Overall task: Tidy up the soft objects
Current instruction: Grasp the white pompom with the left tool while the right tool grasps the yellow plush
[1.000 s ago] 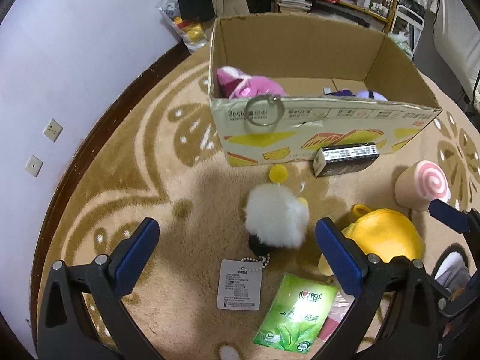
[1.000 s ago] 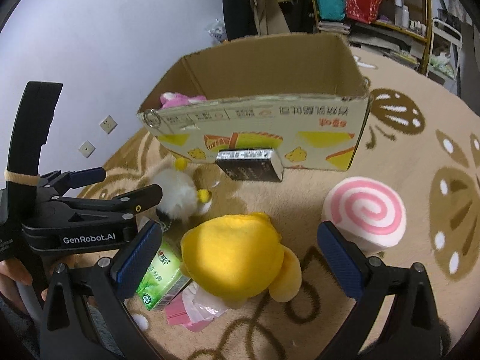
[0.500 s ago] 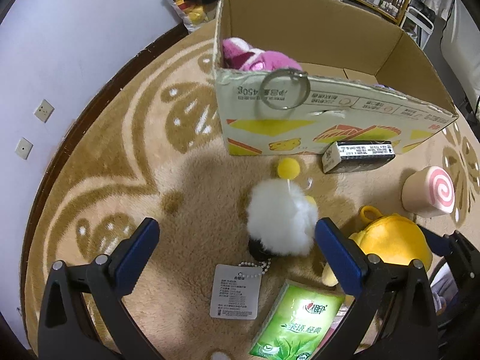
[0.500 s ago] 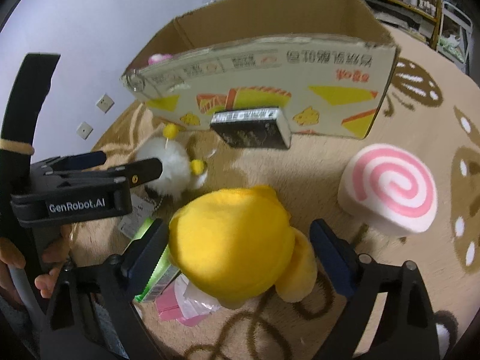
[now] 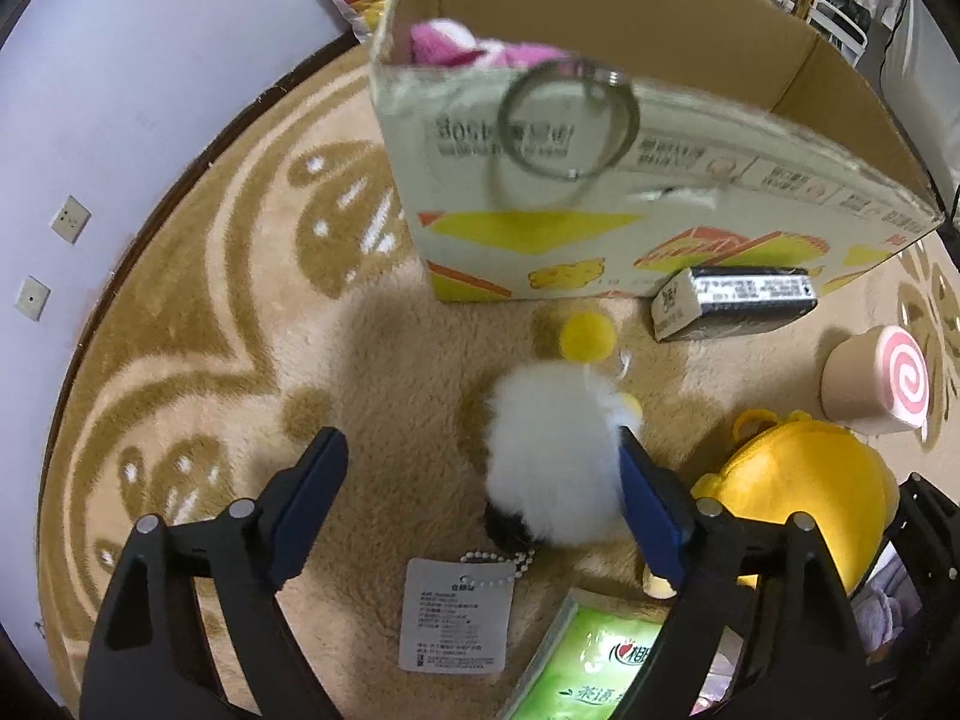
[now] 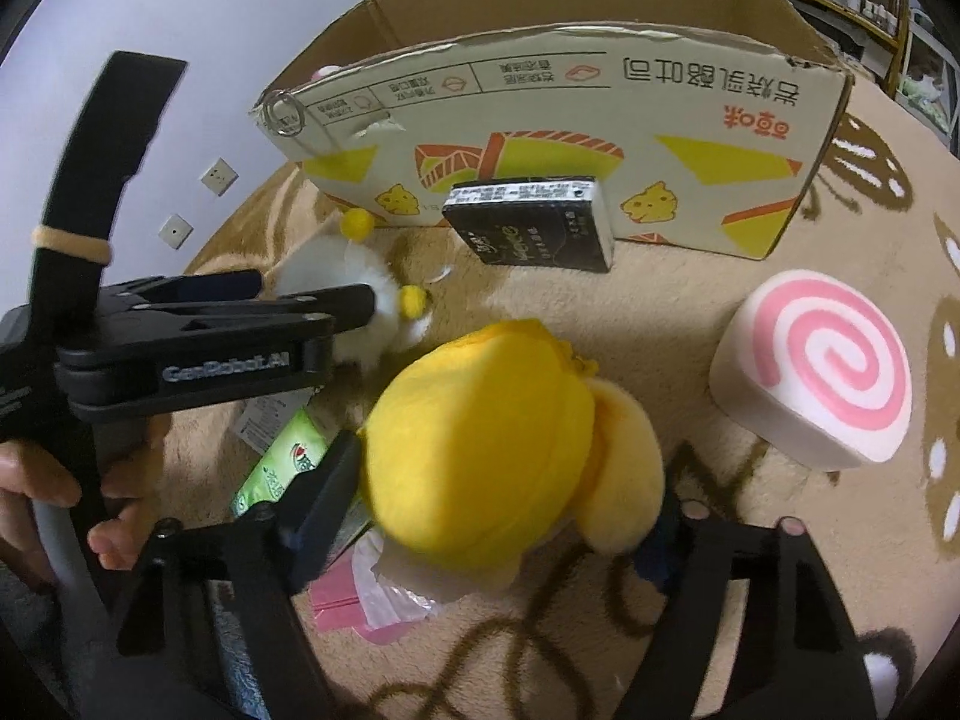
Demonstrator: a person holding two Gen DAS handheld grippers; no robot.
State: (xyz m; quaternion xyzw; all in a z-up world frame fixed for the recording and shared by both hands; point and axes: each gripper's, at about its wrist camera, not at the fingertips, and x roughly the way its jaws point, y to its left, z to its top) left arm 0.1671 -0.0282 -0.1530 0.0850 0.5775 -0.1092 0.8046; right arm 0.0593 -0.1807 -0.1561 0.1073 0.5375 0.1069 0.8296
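A white fluffy plush (image 5: 552, 450) with yellow pompoms and a paper tag (image 5: 459, 624) lies on the carpet before a cardboard box (image 5: 600, 192). My left gripper (image 5: 480, 498) is open around it, the right finger touching its side; it also shows in the right wrist view (image 6: 312, 294). A yellow plush (image 6: 480, 450) sits between the fingers of my right gripper (image 6: 498, 510), which are closing on it. A pink swirl cushion (image 6: 822, 366) lies to the right. A pink plush (image 5: 456, 48) sits in the box.
A metal ring (image 5: 567, 120) hangs on the box's front wall. A black packet (image 6: 534, 228) leans against the box. A green tissue pack (image 5: 600, 660) and pink wrapper (image 6: 360, 594) lie near the grippers. A white wall (image 5: 150, 60) stands left.
Both grippers moved forward and down. The left now straddles the white plush. The right fingers have narrowed around the yellow plush.
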